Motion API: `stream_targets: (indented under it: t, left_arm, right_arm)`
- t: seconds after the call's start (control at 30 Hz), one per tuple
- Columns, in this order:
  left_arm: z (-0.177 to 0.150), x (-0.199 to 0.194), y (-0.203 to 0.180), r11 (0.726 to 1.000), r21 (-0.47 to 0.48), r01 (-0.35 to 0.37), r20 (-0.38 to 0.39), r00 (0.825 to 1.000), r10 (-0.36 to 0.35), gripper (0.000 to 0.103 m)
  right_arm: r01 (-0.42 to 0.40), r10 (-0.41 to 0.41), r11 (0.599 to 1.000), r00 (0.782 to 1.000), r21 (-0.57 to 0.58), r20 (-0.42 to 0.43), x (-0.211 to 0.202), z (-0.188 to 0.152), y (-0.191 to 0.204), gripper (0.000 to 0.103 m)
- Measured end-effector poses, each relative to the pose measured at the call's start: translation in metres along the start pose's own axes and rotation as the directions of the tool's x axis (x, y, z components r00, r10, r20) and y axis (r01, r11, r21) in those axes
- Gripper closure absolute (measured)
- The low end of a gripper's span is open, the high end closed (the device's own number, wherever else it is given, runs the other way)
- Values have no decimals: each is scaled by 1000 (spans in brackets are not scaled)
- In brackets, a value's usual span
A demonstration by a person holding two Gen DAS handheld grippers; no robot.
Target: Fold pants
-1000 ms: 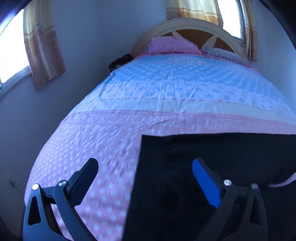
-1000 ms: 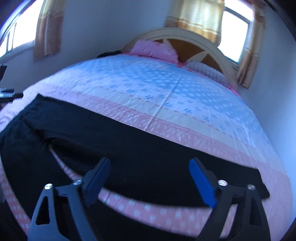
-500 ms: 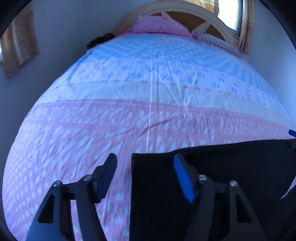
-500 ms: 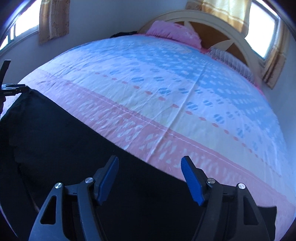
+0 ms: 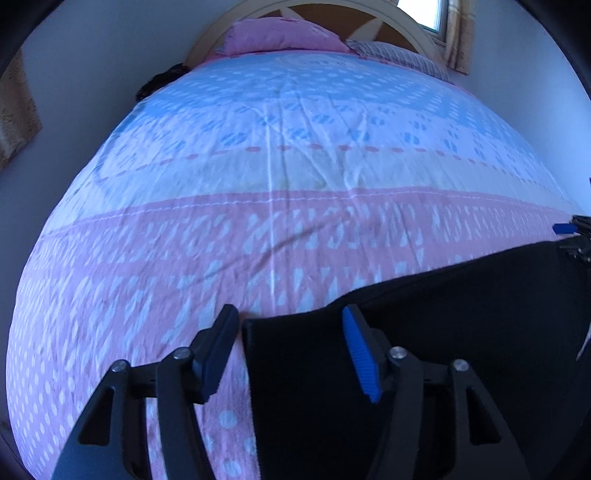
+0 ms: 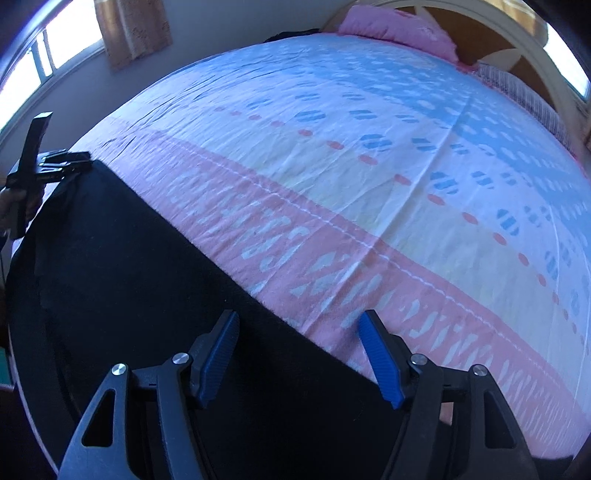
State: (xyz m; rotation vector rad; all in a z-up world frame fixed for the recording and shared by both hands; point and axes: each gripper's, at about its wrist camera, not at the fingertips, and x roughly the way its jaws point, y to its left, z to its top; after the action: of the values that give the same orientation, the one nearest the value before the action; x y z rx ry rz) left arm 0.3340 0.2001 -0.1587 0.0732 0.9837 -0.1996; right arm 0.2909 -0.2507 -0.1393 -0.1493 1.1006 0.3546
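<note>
You have no writing to read here: no labels, brands, numbers or signs show on the bedspread (image 5: 295, 192), the pants (image 6: 129, 266) or either gripper.

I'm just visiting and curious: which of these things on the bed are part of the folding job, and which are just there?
Part of the job:
black pants
left gripper
right gripper

Just there:
bedspread
pink pillow
striped pillow
headboard
curtain

both grippers (image 5: 290, 328) (image 6: 299, 330) agape
</note>
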Motion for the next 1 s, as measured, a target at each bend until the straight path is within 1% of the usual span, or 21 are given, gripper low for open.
stream_targets:
  t: [0.03,0.07,0.1,0.17,0.23,0.37,0.4,0.43,0.47,0.5,0.53,0.6,0.67,0.83,0.9,1.0]
  left_arm:
    - [1,0,1,1000,2,11,0,1000,-11,49]
    - [2,0,1,1000,5,11,-2,1000,-11,51]
    - [2,0,0,1000,13,7,-4,1000,-7,52]
    - [4,-1,-3,1000,25,-1,-4,1000,1,53]
    - [5,1,-6,999,37,-7,-5,1000,8,53]
    - [3,4,-4,999,33,6,16,1000,-6,50]
    - [4,4,-5,999,41,3,16,1000,-4,51]
    - [4,3,-7,998,66,-1,17,1000,0,59]
    - [5,3,-9,996,85,16,15,1000,-17,78]
    - [5,-1,-9,995,88,53,9,999,-54,86]
    - [5,-5,-9,995,85,49,23,998,-51,87]
    - [4,-18,-13,993,111,34,62,997,-41,88]
    - [1,-30,-13,993,110,33,91,995,-44,88]
    - [-9,-67,-6,994,98,52,168,983,-68,88]
    - [-17,-83,-3,993,92,71,206,975,-88,88]
    - [-35,-107,-4,989,110,102,285,950,-129,88]
  right_arm:
    - [-7,7,1000,1000,-9,-7,0,1,0,39]
    - [-11,11,1000,1000,-17,-10,-1,1,0,45]
    - [-23,23,999,1000,-31,-15,-2,2,2,59]
    - [-85,83,995,996,-55,-44,-5,0,8,81]
    - [-44,40,994,998,-97,-50,-4,-4,15,81]
    - [-54,52,998,998,-38,-48,1,-2,11,82]
    - [-47,45,998,998,-37,-41,1,-2,13,86]
    - [-43,41,998,998,-38,-39,1,-2,16,90]
    - [-30,29,999,999,-43,-35,-1,-3,20,95]
    - [-6,5,999,999,-51,-32,-3,-3,24,97]
    - [13,-14,998,1000,-57,-26,-8,-5,27,98]
    - [48,-48,997,999,-57,1,-19,-8,32,98]
    - [62,-60,997,998,-48,36,-34,-12,34,98]
    - [89,-81,995,986,-48,148,-92,-29,54,98]
    - [103,-91,993,978,-55,186,-115,-41,65,99]
    - [129,-109,989,969,-78,222,-141,-63,84,99]
